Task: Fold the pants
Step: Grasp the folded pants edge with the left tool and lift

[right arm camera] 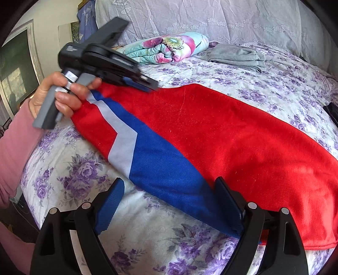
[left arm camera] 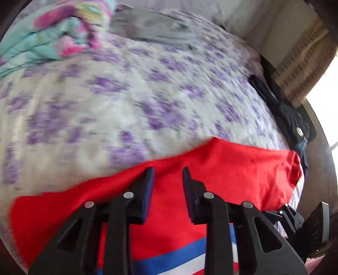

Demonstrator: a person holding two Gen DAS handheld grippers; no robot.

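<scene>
Red pants (right arm camera: 221, 131) with a blue and white side stripe (right arm camera: 147, 152) lie stretched across a purple-flowered quilt (right arm camera: 274, 84). My right gripper (right arm camera: 169, 190) stands wide open at the near edge of the pants. The blue stripe's end passes between its fingers, and neither pad presses on it. In the right wrist view a hand (right arm camera: 63, 95) in a pink sleeve holds my left gripper (right arm camera: 151, 84) at the far edge of the pants. In its own blurred view the left gripper (left arm camera: 168, 169) hangs over the red cloth (left arm camera: 232, 169). A narrow gap shows between its pads, with nothing pinched.
A rolled flowered blanket (right arm camera: 169, 46) and a folded grey garment (right arm camera: 236, 55) lie at the head of the bed, below a lace-covered headboard (right arm camera: 211, 17). Dark clothes (left arm camera: 291, 120) sit along the bed's right edge. The right gripper (left arm camera: 306, 220) shows low right in the left wrist view.
</scene>
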